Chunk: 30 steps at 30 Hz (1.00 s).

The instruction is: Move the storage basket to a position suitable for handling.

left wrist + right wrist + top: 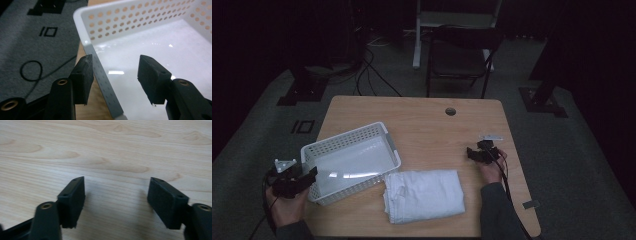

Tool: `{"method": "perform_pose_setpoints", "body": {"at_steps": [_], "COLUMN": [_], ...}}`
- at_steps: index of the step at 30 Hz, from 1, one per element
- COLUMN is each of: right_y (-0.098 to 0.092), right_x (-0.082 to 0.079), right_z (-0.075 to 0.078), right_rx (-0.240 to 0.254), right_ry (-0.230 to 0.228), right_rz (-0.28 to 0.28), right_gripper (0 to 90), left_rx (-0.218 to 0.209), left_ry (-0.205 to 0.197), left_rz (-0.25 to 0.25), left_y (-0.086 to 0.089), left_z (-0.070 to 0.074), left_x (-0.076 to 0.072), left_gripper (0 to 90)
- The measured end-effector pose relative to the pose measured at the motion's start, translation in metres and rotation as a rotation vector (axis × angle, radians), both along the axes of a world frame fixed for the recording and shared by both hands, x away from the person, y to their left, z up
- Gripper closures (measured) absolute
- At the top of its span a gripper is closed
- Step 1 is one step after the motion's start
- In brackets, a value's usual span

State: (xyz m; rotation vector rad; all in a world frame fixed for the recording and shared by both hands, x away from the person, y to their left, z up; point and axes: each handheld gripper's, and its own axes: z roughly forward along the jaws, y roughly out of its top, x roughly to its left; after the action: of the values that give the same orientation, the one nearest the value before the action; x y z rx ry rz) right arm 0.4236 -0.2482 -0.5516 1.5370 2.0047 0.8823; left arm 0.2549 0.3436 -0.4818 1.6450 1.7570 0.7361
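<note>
A white perforated basket (347, 136) stands empty on the left part of the wooden table (422, 120). My left gripper (312, 175) sits at its near left corner. In the left gripper view the jaws (115, 61) straddle the basket's side wall (100, 70): one jaw is outside, close against it, and the other is inside with a clear gap. A folded white towel (424, 195) lies by the table's front edge, right of the basket. My right gripper (473, 152) is low over bare wood at the right, open (117, 181) with nothing between its jaws.
A round cable hole (450, 111) is in the table's far side. A dark chair (459, 55) stands behind the table, and cables run over the grey floor (30, 70) at the left. A small grey tag (531, 204) lies at the table's right front edge.
</note>
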Motion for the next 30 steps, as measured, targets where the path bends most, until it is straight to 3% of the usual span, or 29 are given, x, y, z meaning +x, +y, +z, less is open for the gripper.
{"method": "perform_pose_setpoints", "body": {"at_steps": [7, 11, 15, 17, 18, 21, 25, 30], "right_y": [0.013, 0.022, 0.029, 0.038, 0.04, 0.047, 0.052, 0.06], "right_x": [-0.008, -0.015, -0.019, -0.022, -0.023, -0.024, -0.025, -0.02], "right_z": [0.02, 0.033, 0.041, 0.046, 0.047, 0.048, 0.051, 0.064], "right_rx": [0.012, 0.028, 0.024, 0.021, 0.025, 0.021, 0.013, 0.059], "right_ry": [-0.049, -0.073, -0.091, -0.1, -0.096, -0.096, -0.108, -0.128], "right_rz": [0.058, 0.098, 0.129, 0.16, 0.167, 0.2, 0.224, 0.247], "right_gripper": [34.8, 34.8, 34.9, 37.1, 38.4, 43.4, 46.6, 47.1], "left_rx": [0.0, -0.027, -0.021, -0.054, -0.096, -0.126, -0.091, -0.034], "left_ry": [0.009, -0.002, -0.009, -0.025, -0.037, -0.039, -0.029, -0.008], "left_rz": [-0.002, -0.034, -0.071, -0.101, -0.127, -0.166, -0.193, -0.219], "left_y": [-0.003, -0.01, -0.02, -0.024, -0.026, -0.032, -0.042, -0.06], "left_z": [0.0, -0.001, -0.001, -0.002, -0.003, -0.004, -0.003, 0.0], "left_x": [0.0, 0.004, 0.011, 0.015, 0.019, 0.029, 0.041, 0.064], "left_gripper": [44.4, 44.4, 44.5, 44.5, 44.6, 45.9, 46.0, 46.1]}}
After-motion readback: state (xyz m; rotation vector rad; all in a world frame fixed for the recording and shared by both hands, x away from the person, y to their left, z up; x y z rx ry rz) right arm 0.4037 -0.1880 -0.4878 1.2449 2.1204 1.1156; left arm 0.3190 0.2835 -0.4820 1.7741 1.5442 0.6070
